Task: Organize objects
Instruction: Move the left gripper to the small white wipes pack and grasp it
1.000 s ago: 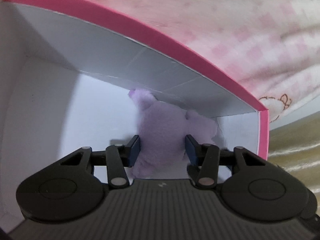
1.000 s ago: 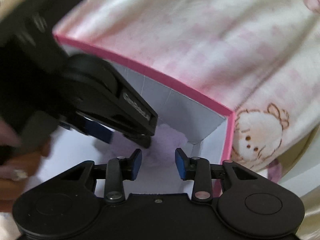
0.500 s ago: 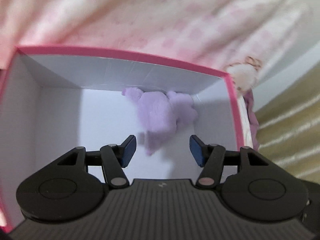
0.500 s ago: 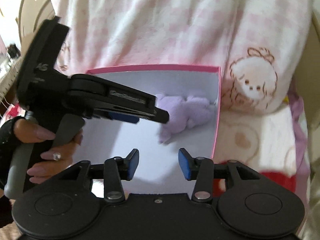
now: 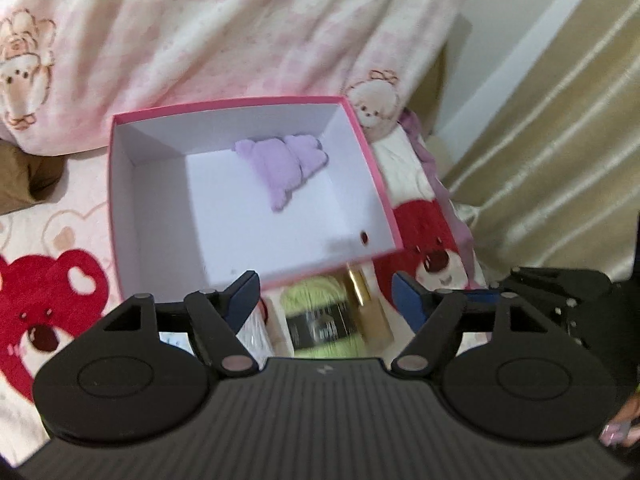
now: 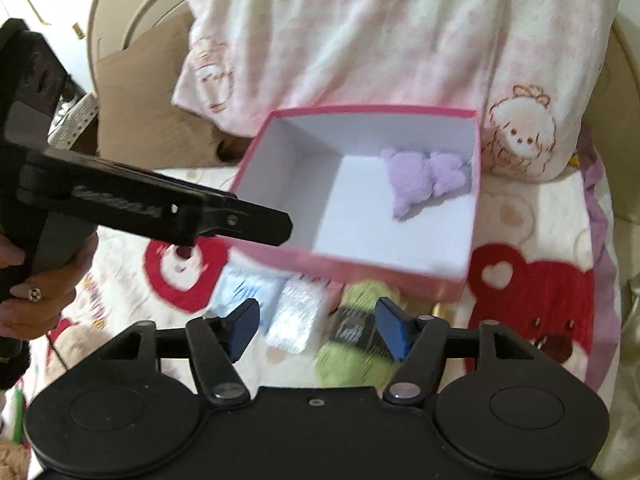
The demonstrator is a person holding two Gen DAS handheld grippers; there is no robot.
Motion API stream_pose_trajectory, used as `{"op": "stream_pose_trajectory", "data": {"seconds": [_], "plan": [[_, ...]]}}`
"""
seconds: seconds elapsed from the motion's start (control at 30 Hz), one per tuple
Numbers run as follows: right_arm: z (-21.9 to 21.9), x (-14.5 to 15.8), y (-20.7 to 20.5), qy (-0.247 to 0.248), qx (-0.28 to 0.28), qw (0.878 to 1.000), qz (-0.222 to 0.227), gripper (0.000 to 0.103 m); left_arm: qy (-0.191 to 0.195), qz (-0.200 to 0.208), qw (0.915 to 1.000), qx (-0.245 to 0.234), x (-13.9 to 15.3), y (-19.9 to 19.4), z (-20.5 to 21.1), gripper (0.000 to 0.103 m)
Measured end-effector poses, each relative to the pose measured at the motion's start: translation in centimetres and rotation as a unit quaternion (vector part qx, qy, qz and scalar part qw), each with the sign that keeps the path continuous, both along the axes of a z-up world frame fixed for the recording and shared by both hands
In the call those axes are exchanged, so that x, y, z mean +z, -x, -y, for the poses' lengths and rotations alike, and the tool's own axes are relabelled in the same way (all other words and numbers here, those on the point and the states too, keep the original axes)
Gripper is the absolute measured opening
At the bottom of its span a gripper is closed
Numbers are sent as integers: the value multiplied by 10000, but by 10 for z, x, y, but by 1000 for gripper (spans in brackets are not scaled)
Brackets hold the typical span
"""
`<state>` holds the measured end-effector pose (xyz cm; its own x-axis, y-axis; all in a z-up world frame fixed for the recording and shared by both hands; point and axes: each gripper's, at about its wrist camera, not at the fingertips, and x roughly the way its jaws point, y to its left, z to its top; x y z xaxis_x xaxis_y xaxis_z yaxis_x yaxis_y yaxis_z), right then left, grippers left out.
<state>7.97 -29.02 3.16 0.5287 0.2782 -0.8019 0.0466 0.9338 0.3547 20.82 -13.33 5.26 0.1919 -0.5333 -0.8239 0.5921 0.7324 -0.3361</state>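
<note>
Green yarn [image 6: 352, 344], low in the frame beside a foil packet [image 6: 296, 316], could get nudged aside as both empty grippers [image 5: 324, 300] [image 6: 316, 324], jaws opening, crowd it

Bed blanket [image 6: 540, 216], red bear print: pink box [image 6: 352, 270], green yarn [image 6: 352, 350], foil packets [image 6: 296, 316] beside it.

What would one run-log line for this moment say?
left gripper: opening, empty | right gripper: opening, empty | purple plush toy: in pink box | green yarn: outside box, waiting
</note>
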Motion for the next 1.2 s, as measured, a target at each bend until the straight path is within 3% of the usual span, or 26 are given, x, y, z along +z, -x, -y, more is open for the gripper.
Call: {"op": "stream_pose_trajectory", "data": {"seconds": [0.27, 0.53, 0.83, 1.07, 1.2], "plan": [[-28, 27, 43, 113, 358, 9992, -138, 86, -358, -29, 9989, -297, 19, 53, -38, 83], [-46, 22, 75, 195, 603, 9977, -258, 89, -903, -30, 9940, -613, 9, 95, -64, 89], [-74, -24, 89, -46, 722, 9963, -467, 90, -909, -188, 9927, -773, -33, 119, -81, 90], [-101, -66, 82, 280, 854, 9948, -485, 90, -488, -637, 9962, -330, -86, 114, -86, 89], [-114, -92, 69, 421, 820, 9938, -618, 90, -517, -834, 9951, -154, -117, 107, -83, 87]]}}
